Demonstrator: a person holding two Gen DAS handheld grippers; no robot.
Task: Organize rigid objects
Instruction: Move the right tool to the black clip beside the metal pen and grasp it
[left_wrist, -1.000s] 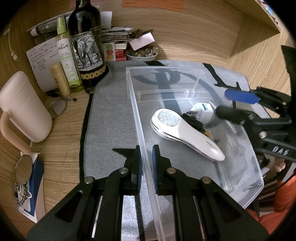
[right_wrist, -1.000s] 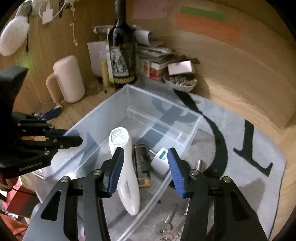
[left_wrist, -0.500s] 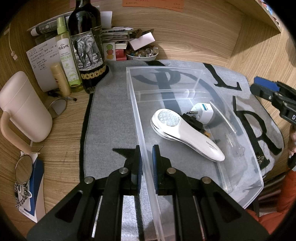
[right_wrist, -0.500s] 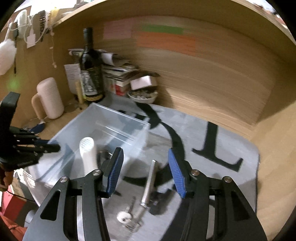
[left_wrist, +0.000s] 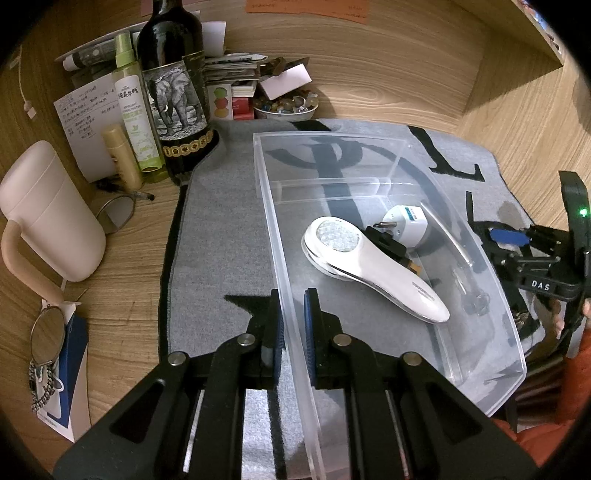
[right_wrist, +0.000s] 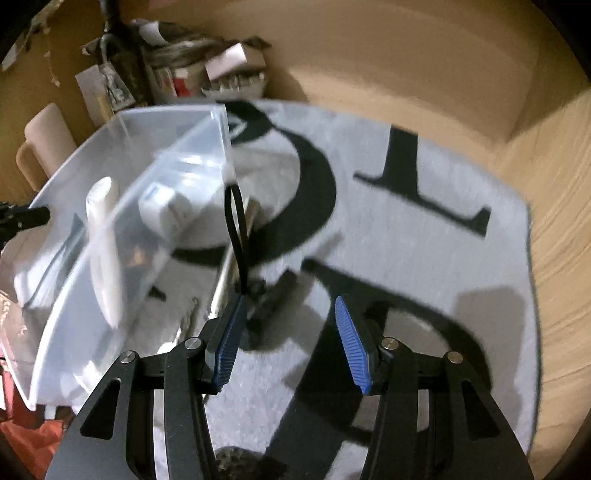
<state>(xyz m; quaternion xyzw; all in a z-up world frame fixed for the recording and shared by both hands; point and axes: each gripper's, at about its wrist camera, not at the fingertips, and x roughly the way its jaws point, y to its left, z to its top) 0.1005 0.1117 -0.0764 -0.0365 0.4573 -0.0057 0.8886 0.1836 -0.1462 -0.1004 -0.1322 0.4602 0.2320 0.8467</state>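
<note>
A clear plastic bin (left_wrist: 266, 192) sits on a grey mat (left_wrist: 221, 229). Inside it lie a white handheld device (left_wrist: 373, 266), a white plug adapter (left_wrist: 406, 221) and a black piece (left_wrist: 388, 243). My left gripper (left_wrist: 293, 332) is shut on the bin's near left wall. My right gripper (right_wrist: 288, 343) is open and empty, low over the mat to the right of the bin (right_wrist: 129, 177). A silver metal rod (right_wrist: 225, 273) and a dark item with a black loop (right_wrist: 236, 221) lie on the mat (right_wrist: 424, 229) just ahead of its left finger. The right wrist view is blurred.
A wine bottle (left_wrist: 173, 92), a green spray bottle (left_wrist: 135, 110), a small tube (left_wrist: 122, 155), papers, boxes and a bowl of trinkets (left_wrist: 288, 107) crowd the back left. A pink mug (left_wrist: 44, 210) and glasses stand at left. Wooden walls enclose the back and right.
My right gripper pulled out of the bin, swung right and dropped low over the mat beside it. My left gripper has kept its hold on the bin wall.
</note>
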